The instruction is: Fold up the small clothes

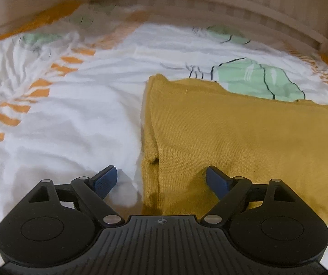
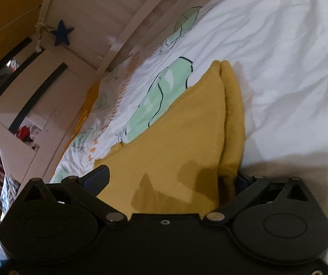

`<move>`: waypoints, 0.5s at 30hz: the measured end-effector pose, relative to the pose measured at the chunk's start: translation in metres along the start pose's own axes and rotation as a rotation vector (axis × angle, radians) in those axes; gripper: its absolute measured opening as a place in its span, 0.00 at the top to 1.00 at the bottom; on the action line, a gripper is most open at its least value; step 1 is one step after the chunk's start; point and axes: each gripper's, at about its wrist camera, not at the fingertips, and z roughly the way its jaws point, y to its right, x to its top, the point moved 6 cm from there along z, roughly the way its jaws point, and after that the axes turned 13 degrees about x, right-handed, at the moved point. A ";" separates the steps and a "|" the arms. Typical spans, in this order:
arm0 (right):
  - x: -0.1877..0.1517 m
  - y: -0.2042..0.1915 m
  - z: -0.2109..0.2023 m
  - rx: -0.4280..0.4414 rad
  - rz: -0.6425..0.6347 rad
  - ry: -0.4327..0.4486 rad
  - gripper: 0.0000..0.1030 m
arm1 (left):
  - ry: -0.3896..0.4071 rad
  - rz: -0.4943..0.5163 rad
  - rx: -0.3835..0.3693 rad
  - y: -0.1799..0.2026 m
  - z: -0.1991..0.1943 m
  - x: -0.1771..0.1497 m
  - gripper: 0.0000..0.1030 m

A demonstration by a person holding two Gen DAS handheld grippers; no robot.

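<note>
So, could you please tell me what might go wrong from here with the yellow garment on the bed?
1. The left claw is open and straddles the folded side edge of the mustard knit garment; closing there might pinch only some layers, so the fold could slip apart.
2. The bed sheet is wrinkled and lies right beside that edge, so it could get caught too.
3. The right claw is open with the garment between its fingers; pulling unevenly might skew the fold.
</note>
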 end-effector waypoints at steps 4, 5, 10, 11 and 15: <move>0.002 0.000 0.000 0.003 0.005 0.010 0.00 | 0.017 -0.077 0.028 0.000 -0.028 0.021 0.32; 0.002 0.000 0.000 0.001 0.002 0.011 0.00 | 0.034 -0.087 0.010 0.003 -0.035 0.027 0.32; 0.000 -0.002 0.002 -0.015 -0.028 0.009 0.00 | 0.078 -0.062 -0.030 0.038 -0.049 0.056 0.32; 0.000 -0.003 0.003 -0.020 -0.032 0.010 0.00 | 0.081 -0.057 -0.045 0.047 -0.050 0.060 0.32; -0.002 -0.003 0.004 -0.033 -0.049 0.012 0.00 | 0.064 -0.028 -0.066 0.077 -0.040 0.063 0.32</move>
